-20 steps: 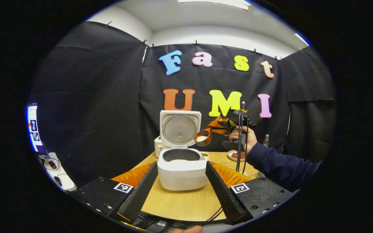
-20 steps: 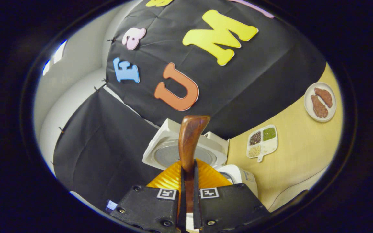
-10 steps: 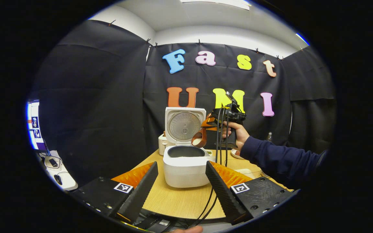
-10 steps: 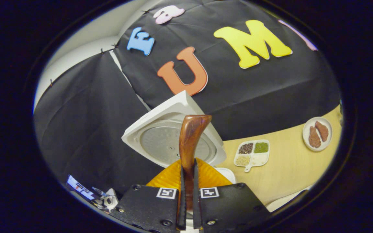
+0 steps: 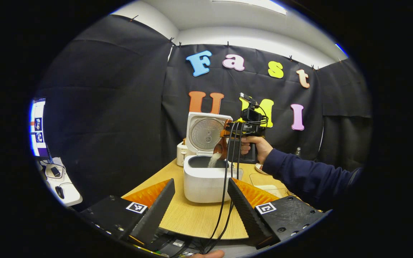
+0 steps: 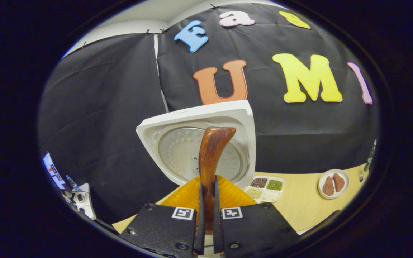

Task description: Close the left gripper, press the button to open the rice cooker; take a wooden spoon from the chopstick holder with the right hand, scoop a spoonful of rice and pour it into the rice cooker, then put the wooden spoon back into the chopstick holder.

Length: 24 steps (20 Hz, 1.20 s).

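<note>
The white rice cooker (image 5: 206,181) stands on the wooden table with its lid (image 5: 208,132) up. A hand holds my right gripper (image 5: 233,133) above the pot's right rim. The wooden spoon's bowl (image 5: 221,148) is tipped over, and a stream of white rice (image 5: 213,160) falls into the dark pot. In the right gripper view my right gripper (image 6: 206,186) is shut on the brown wooden spoon handle (image 6: 212,150), with the lid's inner plate (image 6: 195,150) just behind it. My left gripper (image 5: 200,182) hangs open near the table's front edge, short of the cooker and holding nothing.
A white container (image 5: 181,153) stands behind the cooker on its left. A divided dish of grains (image 6: 265,188) and a small plate with brown pieces (image 6: 333,183) lie on the table (image 6: 299,209) to the right. Black cables (image 5: 224,200) hang from the right gripper across the cooker's front.
The right gripper has moved left over the pot and rolled the spoon, so the rice that sat in the bowl now pours out. The left gripper has drifted back a little.
</note>
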### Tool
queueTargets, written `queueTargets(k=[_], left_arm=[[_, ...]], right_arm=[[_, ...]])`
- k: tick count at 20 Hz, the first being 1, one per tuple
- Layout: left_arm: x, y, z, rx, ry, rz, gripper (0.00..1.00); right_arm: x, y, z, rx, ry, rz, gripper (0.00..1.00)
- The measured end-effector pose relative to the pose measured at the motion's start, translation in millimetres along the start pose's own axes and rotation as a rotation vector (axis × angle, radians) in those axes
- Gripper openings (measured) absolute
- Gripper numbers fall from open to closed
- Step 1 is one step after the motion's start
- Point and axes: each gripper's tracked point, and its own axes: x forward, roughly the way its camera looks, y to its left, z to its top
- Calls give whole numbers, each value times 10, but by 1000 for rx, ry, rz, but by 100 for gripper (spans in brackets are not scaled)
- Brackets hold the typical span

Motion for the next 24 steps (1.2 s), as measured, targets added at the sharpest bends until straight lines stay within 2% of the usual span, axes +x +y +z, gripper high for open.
queueTargets(k=[5,8,14,18,21,24], left_arm=[[25,55,-44,-5,10,17,94],[40,196,-50,43,7,76,94],[5,205,-7,34,8,95,94],[3,187,33,54,13,114,94],[7,148,57,38,6,109,94],[67,88,-5,43,23,114,94]], right_arm=[[-60,207,-34,-177,-34,-6,15],[-123,308,-41,-237,-56,12,16],[-228,353,6,-410,-141,-31,16],[-269,281,-87,-434,-117,-47,16],[-415,245,-262,-360,-56,29,16],[-714,-35,-171,-311,-78,-25,16]])
